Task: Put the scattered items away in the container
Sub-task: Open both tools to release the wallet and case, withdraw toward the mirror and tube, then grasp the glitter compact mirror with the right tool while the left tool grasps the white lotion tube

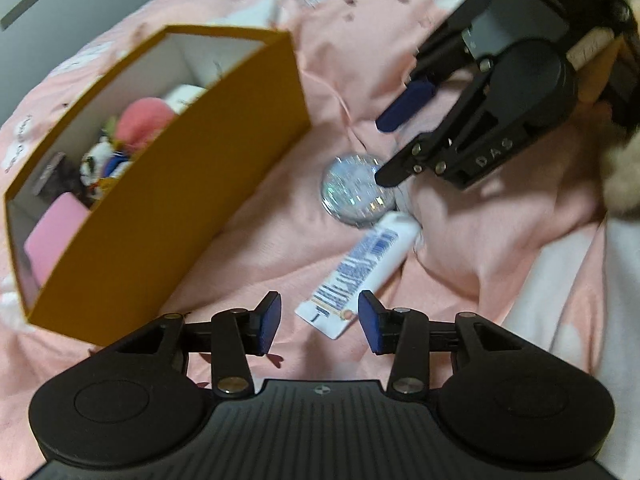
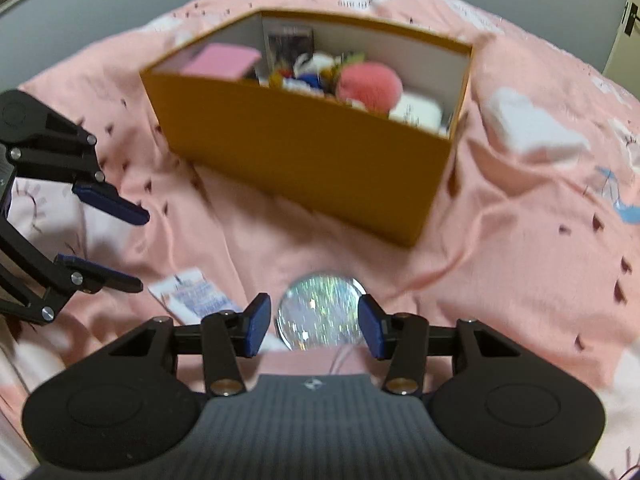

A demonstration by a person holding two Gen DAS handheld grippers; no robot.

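Observation:
A yellow box (image 1: 172, 216) with white inner walls stands on the pink bedsheet and holds plush toys and a pink block; it also shows in the right wrist view (image 2: 304, 160). A glittery round disc (image 1: 354, 190) lies on the sheet beside a white tube with blue print (image 1: 356, 276). My left gripper (image 1: 318, 322) is open, with the flat end of the tube between its fingertips. My right gripper (image 2: 314, 326) is open, its pads on either side of the disc (image 2: 320, 312), not touching. The tube (image 2: 196, 296) lies left of it. Each gripper shows in the other's view: right gripper (image 1: 390, 150), left gripper (image 2: 140, 248).
The pink sheet (image 2: 520, 220) is rumpled with folds around the items. A white cloth patch (image 2: 532, 128) lies right of the box. A grey wall (image 2: 100, 8) stands behind the bed. A furry beige thing (image 1: 624, 176) sits at the right edge.

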